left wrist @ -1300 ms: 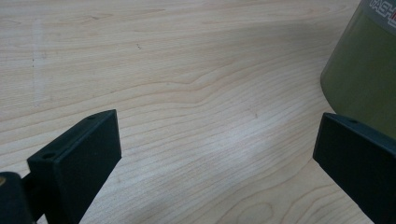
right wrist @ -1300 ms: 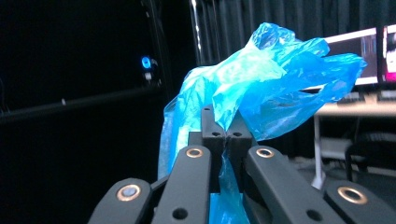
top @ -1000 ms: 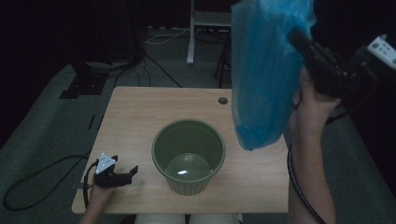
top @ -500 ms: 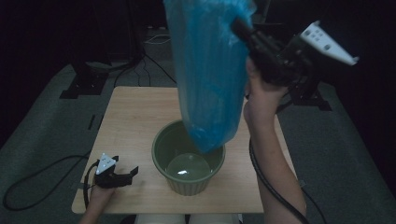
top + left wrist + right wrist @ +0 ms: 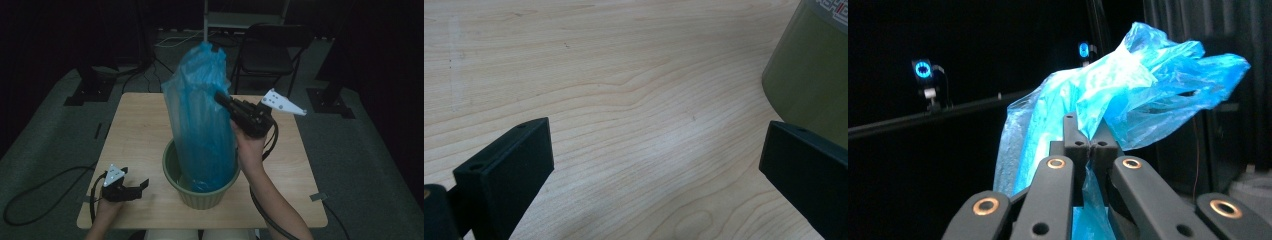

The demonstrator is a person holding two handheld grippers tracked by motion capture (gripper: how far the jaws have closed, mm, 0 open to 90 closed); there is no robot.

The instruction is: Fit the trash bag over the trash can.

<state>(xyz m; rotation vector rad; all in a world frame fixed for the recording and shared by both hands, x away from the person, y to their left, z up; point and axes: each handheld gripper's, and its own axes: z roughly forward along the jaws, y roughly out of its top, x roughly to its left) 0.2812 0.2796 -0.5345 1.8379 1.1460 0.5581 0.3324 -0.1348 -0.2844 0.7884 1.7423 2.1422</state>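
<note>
The blue plastic bag hangs limp below the right gripper, whose jaws are clenched on its upper edge; its bottom sits in the green bin. Light, soft and slippery, it is best pinched near the rim. The left gripper rests released on the table.

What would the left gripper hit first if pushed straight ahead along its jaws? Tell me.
Probably nothing soon: between the open left gripper jaws lies bare table. The green bin stands off to the right, likely brushing only the right-hand jaw, though depth is unclear.
</note>
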